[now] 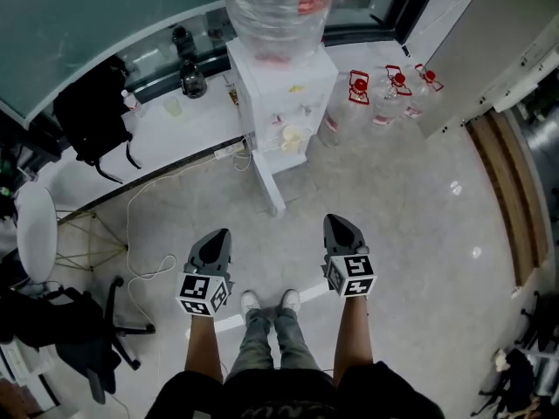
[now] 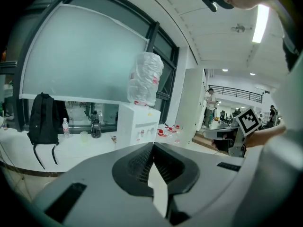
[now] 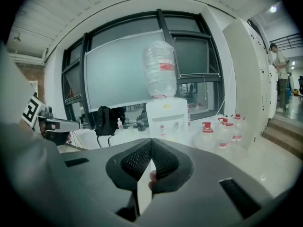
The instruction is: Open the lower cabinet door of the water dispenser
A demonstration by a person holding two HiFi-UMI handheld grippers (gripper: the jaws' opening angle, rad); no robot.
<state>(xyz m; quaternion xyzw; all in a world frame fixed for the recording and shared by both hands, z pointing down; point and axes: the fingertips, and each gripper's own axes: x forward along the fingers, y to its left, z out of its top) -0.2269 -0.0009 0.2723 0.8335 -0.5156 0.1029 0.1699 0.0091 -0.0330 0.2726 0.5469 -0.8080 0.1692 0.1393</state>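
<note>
We stand on a pale, glossy floor (image 1: pixel 410 199) that throws back small glints of light. Ahead of us a wide frosted window (image 2: pixel 80 56) sits in dark frames (image 3: pixel 163 27), and a low white ledge (image 1: pixel 166 142) runs along its foot. A black backpack (image 1: pixel 92 116) rests on that ledge, with a dark bottle (image 1: pixel 190 81) near it. A white cable (image 1: pixel 129 234) loops over the floor, and a power strip (image 1: pixel 229 149) lies at the ledge's edge. To the right we see a tall white cabinet (image 3: pixel 246 79), clear jugs with red caps (image 1: pixel 397 85) near its foot, and a wooden strip (image 1: pixel 507 190) beyond. A white chair (image 1: pixel 35 230) stands at the left. A long lamp (image 2: pixel 260 22) glows on the white ceiling (image 2: pixel 189 18).
</note>
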